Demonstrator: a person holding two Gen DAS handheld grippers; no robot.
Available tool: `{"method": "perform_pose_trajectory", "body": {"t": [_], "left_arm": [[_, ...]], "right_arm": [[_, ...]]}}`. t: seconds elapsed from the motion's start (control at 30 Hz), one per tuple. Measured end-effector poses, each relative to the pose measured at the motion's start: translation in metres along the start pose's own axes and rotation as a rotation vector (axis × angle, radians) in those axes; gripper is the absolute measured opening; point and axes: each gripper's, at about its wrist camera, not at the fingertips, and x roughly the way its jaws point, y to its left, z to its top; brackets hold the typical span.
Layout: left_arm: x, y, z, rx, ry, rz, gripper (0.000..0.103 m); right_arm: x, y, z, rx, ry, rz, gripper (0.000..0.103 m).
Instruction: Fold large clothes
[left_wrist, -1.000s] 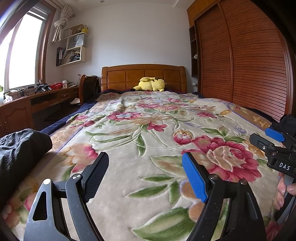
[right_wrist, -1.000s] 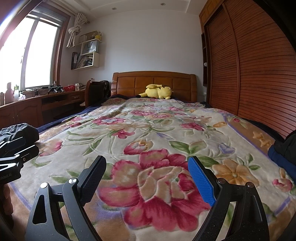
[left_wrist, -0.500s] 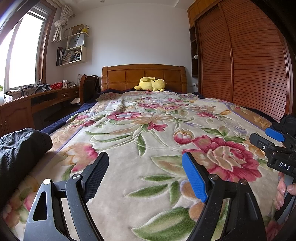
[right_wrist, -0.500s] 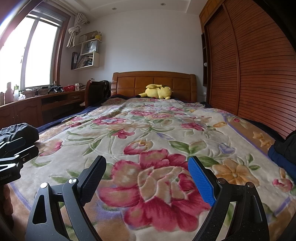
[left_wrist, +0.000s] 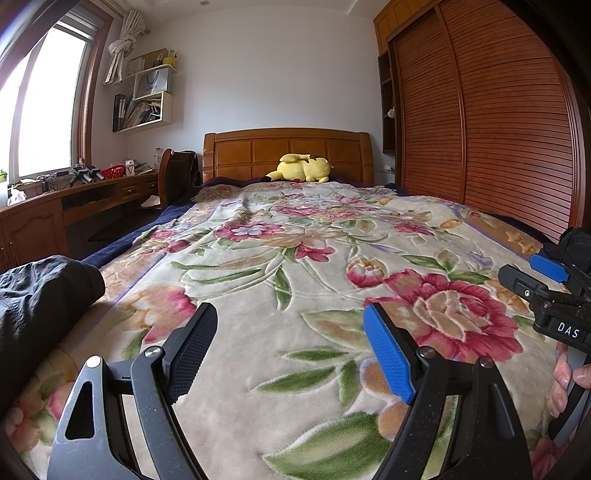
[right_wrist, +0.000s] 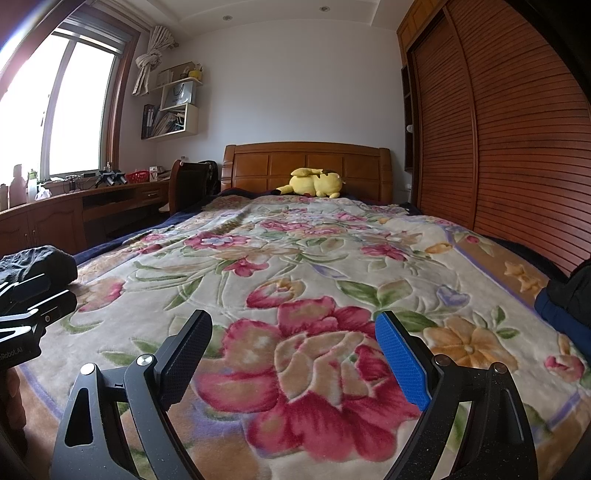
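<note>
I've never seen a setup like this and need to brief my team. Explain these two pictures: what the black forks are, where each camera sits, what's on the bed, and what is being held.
Each picture comes from a camera mounted on a hand-held claw, looking forward along its two fingers. One view shows the left claw, the other the right claw. A person carries one in each hand; a hand shows at the left view's edge. Both claws are open and hold nothing. Below them lies a cream plush blanket with red flowers, covering the wooden bed. A yellow plush toy rests by the headboard. A dark crumpled garment lies on the blanket's left edge, not yet picked up.
</note>
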Motion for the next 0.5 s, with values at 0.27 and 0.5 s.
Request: {"method": "perform_pose_trajectory", "body": {"t": [0.27, 0.5], "left_arm": [[0.0, -0.0001, -0.0002, 0.002, 0.0, 0.0, 0.082], [-0.0003, -0.0004, -0.0004, 0.0, 0.001, 0.0, 0.082]], "right_arm": [[0.0003, 0.0008, -0.0001, 0.0, 0.001, -0.001, 0.091], [0.0002, 0.0013, -0.0004, 0.001, 0.001, -0.002, 0.091]]}}
